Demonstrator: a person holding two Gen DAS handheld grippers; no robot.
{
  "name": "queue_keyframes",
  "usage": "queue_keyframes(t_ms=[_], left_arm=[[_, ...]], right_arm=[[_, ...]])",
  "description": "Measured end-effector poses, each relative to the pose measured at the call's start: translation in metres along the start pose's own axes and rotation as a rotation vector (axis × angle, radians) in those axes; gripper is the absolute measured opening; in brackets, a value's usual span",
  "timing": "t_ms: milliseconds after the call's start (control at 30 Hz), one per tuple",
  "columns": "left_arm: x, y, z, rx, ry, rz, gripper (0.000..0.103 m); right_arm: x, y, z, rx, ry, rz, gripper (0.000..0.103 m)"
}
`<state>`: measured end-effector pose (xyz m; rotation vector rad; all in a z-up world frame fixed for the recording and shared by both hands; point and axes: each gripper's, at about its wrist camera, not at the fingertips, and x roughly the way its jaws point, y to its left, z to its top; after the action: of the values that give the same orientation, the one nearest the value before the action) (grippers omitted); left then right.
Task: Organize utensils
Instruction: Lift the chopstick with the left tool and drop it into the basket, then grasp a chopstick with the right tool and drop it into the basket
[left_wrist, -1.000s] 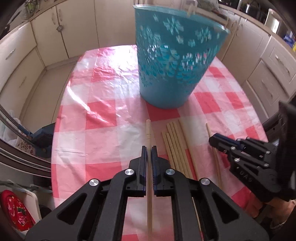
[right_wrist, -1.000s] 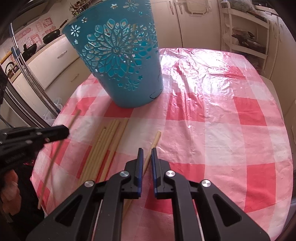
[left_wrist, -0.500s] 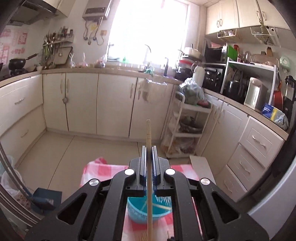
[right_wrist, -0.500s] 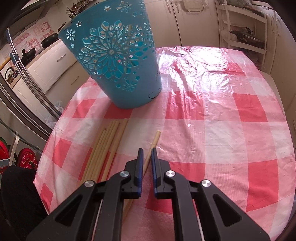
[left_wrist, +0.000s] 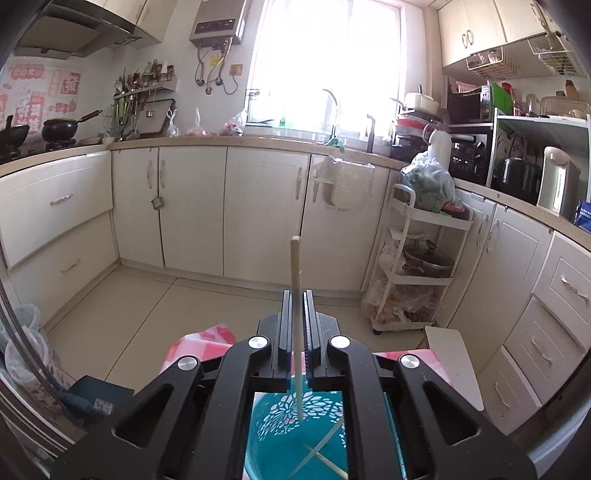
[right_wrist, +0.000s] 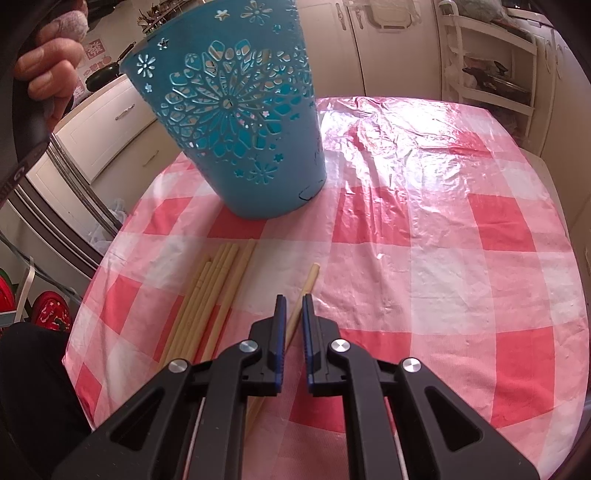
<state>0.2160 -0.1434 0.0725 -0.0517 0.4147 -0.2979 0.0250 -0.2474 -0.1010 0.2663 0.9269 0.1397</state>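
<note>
The left hand-held gripper (left_wrist: 295, 306) is raised above the table and points out across the kitchen toward the cabinets, only slightly downward. Its jaws are closed tight on a single chopstick (left_wrist: 295, 266), which stands between the pads: the upper end juts up past the fingertips, and the lower end hangs down over the open mouth of the blue basket (left_wrist: 295, 435) directly beneath. Two more chopsticks lie crossed on the basket floor (left_wrist: 321, 456). In the right wrist view a person's hand (right_wrist: 48, 74) wrapped around a dark handle shows at the upper left, above and beside the basket.

The right hand-held gripper (right_wrist: 291, 306) is tilted steeply down at the table (right_wrist: 461, 258), which is covered with a red-and-white checked cloth. Its jaws stand nearly closed, with a narrow gap; a loose chopstick (right_wrist: 308, 282) lies on the cloth along that gap, and whether the pads actually pinch it cannot be told. Just to its left a bundle of chopsticks (right_wrist: 212, 295) lies side by side on the cloth, pointing toward the blue basket (right_wrist: 236, 122), which stands upright at the far left part of the table.
</note>
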Motion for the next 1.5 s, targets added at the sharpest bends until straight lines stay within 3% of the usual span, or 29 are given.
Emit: queue_keyframes(t_ms=[167,233,300,367,500,667,867,967,1133,1333,1500], left_arm=[[0.006,0.004,-0.018,0.047,0.078,0.014,0.006],[0.005,0.009,-0.024,0.055,0.111,0.029,0.015],[-0.004,0.017,-0.028,0.054,0.115,0.054,0.046],[-0.021,0.027,-0.031,0.050,0.091,0.090,0.060],[-0.057,0.054,-0.042,0.027,0.063,0.118,0.072],[-0.075,0.090,-0.076,-0.007,0.115,0.153,0.073],[-0.062,0.119,-0.118,-0.051,0.213,0.187,0.073],[-0.056,0.124,-0.124,-0.064,0.235,0.188,0.073],[-0.050,0.122,-0.125,-0.083,0.255,0.162,0.073],[-0.046,0.127,-0.128,-0.120,0.284,0.154,0.073],[-0.046,0.129,-0.130,-0.128,0.285,0.156,0.073]], right_arm=[[0.000,0.000,0.000,0.001,-0.001,0.001,0.009],[0.000,-0.001,0.001,0.004,-0.001,0.005,0.009],[-0.001,-0.003,0.001,0.013,0.005,0.016,0.009],[-0.003,-0.009,0.001,0.044,0.016,0.030,0.009],[-0.006,-0.010,0.000,0.044,0.015,0.021,0.009],[-0.004,0.002,-0.001,-0.006,0.015,-0.045,0.009],[-0.004,0.013,-0.002,-0.073,0.026,-0.102,0.007],[-0.019,0.003,-0.001,-0.009,0.018,-0.035,0.005],[-0.076,-0.003,0.017,0.077,-0.086,0.132,0.004],[-0.150,0.007,0.065,0.099,-0.267,0.287,0.003],[-0.186,0.026,0.116,0.064,-0.393,0.357,0.000]])
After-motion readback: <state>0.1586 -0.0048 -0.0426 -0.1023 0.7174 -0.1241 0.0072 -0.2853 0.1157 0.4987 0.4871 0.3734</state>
